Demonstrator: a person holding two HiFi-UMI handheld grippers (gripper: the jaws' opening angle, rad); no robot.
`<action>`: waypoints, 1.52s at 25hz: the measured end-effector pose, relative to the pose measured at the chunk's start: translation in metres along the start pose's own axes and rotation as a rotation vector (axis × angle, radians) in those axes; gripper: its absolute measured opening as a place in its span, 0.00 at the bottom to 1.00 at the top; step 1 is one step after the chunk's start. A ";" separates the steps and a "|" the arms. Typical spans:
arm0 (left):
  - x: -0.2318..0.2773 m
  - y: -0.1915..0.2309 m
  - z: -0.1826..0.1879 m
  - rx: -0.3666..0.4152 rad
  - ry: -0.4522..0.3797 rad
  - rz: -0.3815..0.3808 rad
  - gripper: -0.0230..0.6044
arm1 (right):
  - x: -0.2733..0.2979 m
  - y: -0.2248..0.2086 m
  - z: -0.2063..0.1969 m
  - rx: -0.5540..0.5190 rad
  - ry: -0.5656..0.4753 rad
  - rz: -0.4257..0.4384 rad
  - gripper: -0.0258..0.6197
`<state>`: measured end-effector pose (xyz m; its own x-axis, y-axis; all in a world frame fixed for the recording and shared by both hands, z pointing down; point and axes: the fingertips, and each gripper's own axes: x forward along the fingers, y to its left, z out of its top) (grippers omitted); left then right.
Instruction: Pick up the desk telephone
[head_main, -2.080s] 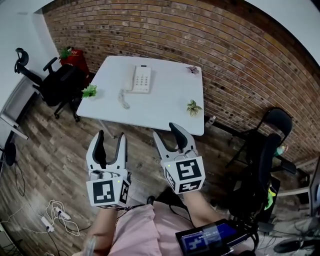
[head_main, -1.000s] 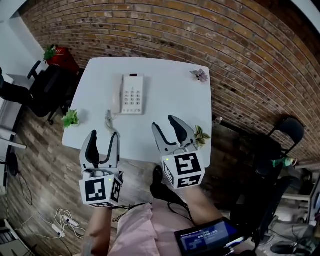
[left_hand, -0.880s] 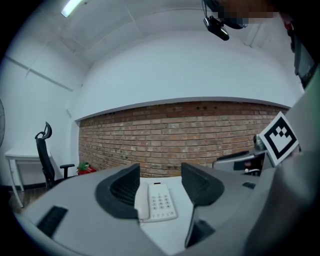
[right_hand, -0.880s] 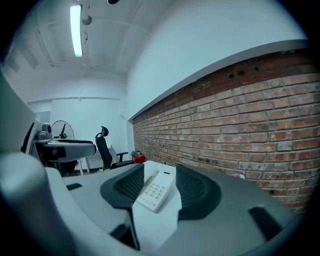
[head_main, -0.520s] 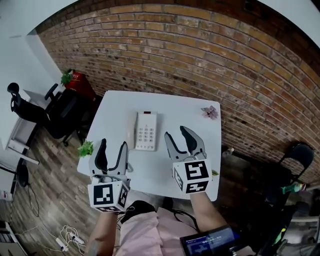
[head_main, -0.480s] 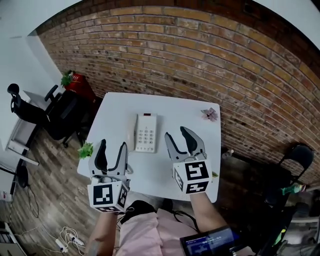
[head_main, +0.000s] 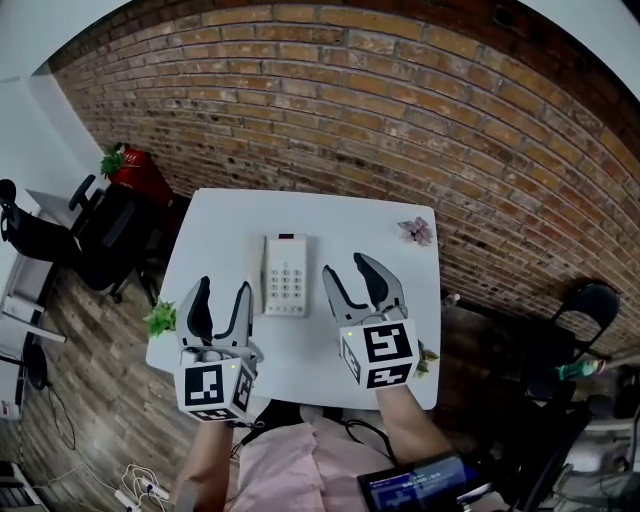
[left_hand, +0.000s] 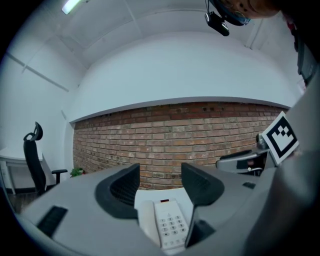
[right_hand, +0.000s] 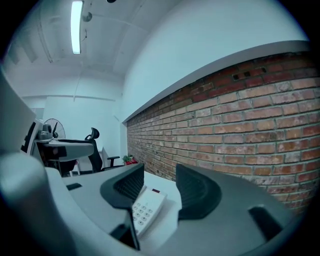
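A white desk telephone (head_main: 284, 274) with a keypad lies flat on the white table (head_main: 330, 220), its handset along its left side. My left gripper (head_main: 218, 295) hovers open over the table's near left part, short of the telephone and to its left. My right gripper (head_main: 352, 277) hovers open just right of the telephone, nothing between its jaws. In the left gripper view the telephone (left_hand: 169, 222) shows low between the open jaws of the left gripper (left_hand: 159, 186), some way ahead. In the right gripper view the telephone (right_hand: 145, 208) lies ahead and left of the right gripper (right_hand: 159, 189).
A small pink flower (head_main: 416, 231) sits at the table's far right corner, a small green plant (head_main: 160, 319) at its near left edge. A brick wall (head_main: 400, 120) runs behind the table. Black office chairs (head_main: 100, 235) stand to the left, another chair (head_main: 590, 305) to the right.
Both grippers have come forward from short of the table to over its near part, on either side of the telephone. Both stayed open.
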<state>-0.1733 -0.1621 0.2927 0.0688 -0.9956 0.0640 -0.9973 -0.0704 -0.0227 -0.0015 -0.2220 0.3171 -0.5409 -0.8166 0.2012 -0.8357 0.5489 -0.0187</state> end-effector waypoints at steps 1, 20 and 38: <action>0.007 0.003 -0.005 -0.006 0.009 -0.010 0.46 | 0.006 0.000 -0.003 0.002 0.010 -0.007 0.36; 0.147 0.052 -0.102 -0.147 0.226 -0.178 0.51 | 0.137 -0.005 -0.069 0.056 0.203 -0.056 0.38; 0.184 0.043 -0.232 -0.493 0.542 -0.299 0.62 | 0.185 0.004 -0.177 0.171 0.433 -0.007 0.44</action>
<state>-0.2097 -0.3340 0.5354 0.4398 -0.7604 0.4779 -0.8441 -0.1683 0.5090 -0.0879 -0.3399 0.5282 -0.4758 -0.6511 0.5913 -0.8627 0.4764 -0.1695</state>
